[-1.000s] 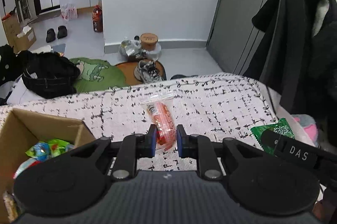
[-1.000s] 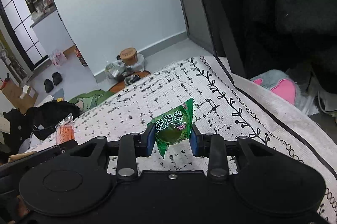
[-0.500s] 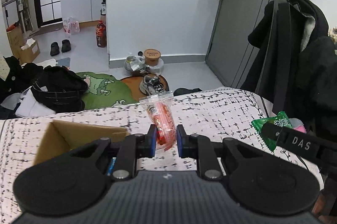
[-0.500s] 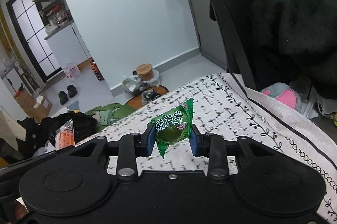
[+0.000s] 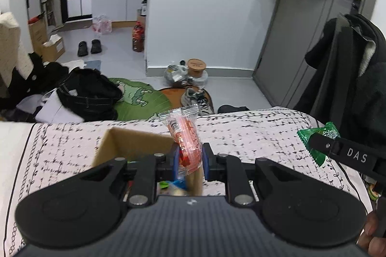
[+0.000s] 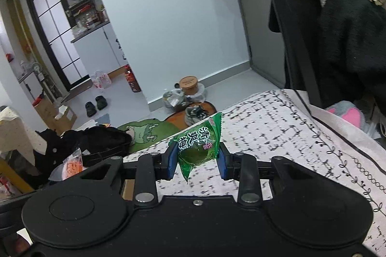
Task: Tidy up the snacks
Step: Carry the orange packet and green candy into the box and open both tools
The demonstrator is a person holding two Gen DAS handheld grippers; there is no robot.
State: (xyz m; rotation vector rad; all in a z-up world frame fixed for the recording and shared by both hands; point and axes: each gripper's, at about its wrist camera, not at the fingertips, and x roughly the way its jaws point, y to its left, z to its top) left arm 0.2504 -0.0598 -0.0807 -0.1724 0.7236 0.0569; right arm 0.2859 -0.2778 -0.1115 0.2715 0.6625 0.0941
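Note:
My left gripper [image 5: 189, 160] is shut on a clear packet with an orange-red snack [image 5: 184, 136], held upright above the far wall of an open cardboard box [image 5: 135, 143]. Colourful wrappers [image 5: 172, 184] show inside the box below the fingers. My right gripper [image 6: 196, 161] is shut on a green snack packet [image 6: 199, 143] with white lettering, held over the patterned cloth. In the left wrist view that green packet [image 5: 318, 142] and the right gripper's black finger [image 5: 347, 153] sit at the right edge. The orange packet [image 6: 72, 164] appears at the lower left of the right wrist view.
The box stands on a bed covered by a white cloth with black marks [image 5: 253, 133]. Beyond its far edge lie a green mat [image 5: 137, 97], a shoe [image 5: 196, 98] and black clothes [image 5: 89, 90] on the floor. Dark coats [image 6: 337, 27] hang at the right. A pink slipper [image 6: 347, 112] lies beside the bed.
Both grippers have risen and drifted left with their packets. The cardboard box has shifted from the left edge to under the left gripper. More of the room shows above the bed.

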